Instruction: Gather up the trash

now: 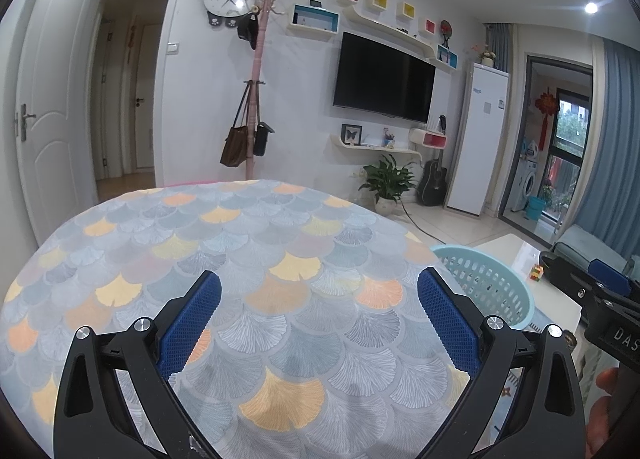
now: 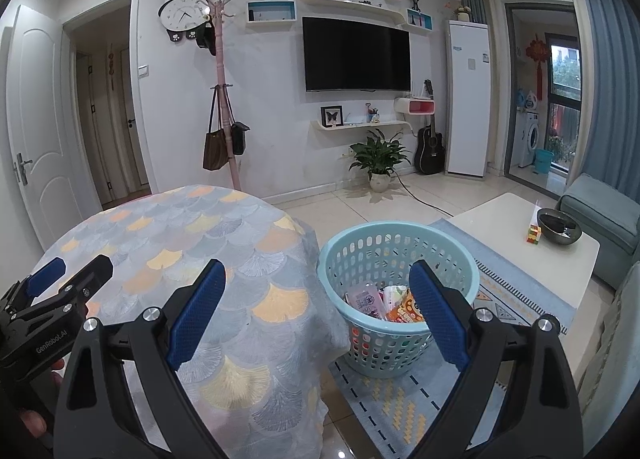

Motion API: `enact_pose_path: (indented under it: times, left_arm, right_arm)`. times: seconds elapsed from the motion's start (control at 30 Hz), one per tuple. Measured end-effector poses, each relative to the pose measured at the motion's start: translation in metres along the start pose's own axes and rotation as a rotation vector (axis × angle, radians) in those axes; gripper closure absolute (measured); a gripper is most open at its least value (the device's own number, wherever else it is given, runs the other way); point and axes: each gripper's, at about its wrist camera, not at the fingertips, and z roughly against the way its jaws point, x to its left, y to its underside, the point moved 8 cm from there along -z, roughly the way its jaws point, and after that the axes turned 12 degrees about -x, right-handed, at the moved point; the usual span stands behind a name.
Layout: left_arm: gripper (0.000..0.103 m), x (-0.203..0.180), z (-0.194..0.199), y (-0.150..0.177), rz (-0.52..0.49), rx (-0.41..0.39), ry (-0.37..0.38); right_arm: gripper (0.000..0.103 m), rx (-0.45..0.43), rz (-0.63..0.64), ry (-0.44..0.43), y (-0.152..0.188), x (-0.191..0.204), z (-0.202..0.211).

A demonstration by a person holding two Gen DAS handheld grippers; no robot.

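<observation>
The left gripper (image 1: 318, 311) hangs over the round worktop (image 1: 240, 259), its blue fingers (image 1: 188, 323) spread wide and holding nothing; the leaf-patterned cloth beneath them shows no wrapper or scrap anywhere in its view. The right gripper (image 2: 316, 311) hangs past the worktop's edge (image 2: 192, 243), toward the floor side, its fingers (image 2: 438, 315) likewise wide apart and empty, and it looks down at the pale blue basket (image 2: 400, 231) at about 1 o'clock from its fingertips. That basket stands on the patterned rug (image 2: 516, 291), just beside the drape of the cloth, seemingly so trash can be carried a short way off the worktop and let fall in. The trash (image 2: 384, 303) lies at the bottom of the basket: a pinkish packet beside an orange-and-red wrapper, with something pale between them that is hard to make out. From the left wrist view the basket (image 1: 488, 283) sits at about 2 o'clock, its contents hidden by the wall. Judging from the bare cloth and the empty fingers, collecting looks done or nearly so, though the near rim of the worktop is hidden behind the grippers.
</observation>
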Motion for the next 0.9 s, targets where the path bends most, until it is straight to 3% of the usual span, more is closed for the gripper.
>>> enact_pose_path:
  times: [0.6,0.77,0.9]
  left_arm:
    - [0.008,-0.004,0.003,-0.001,0.001,-0.005,0.002]
    - [0.008,-0.012,0.010,-0.010,-0.016,-0.037,0.012]
    - [0.008,-0.019,0.016,-0.015,-0.101,-0.036,-0.043]
  right_arm:
    - [0.014,0.010,0.010,0.003,0.000,0.002,-0.003]
    - [0.014,0.000,0.020,0.002,-0.005,0.002,0.000]
    - [0.014,-0.006,0.024,0.003,-0.007,0.005,0.002]
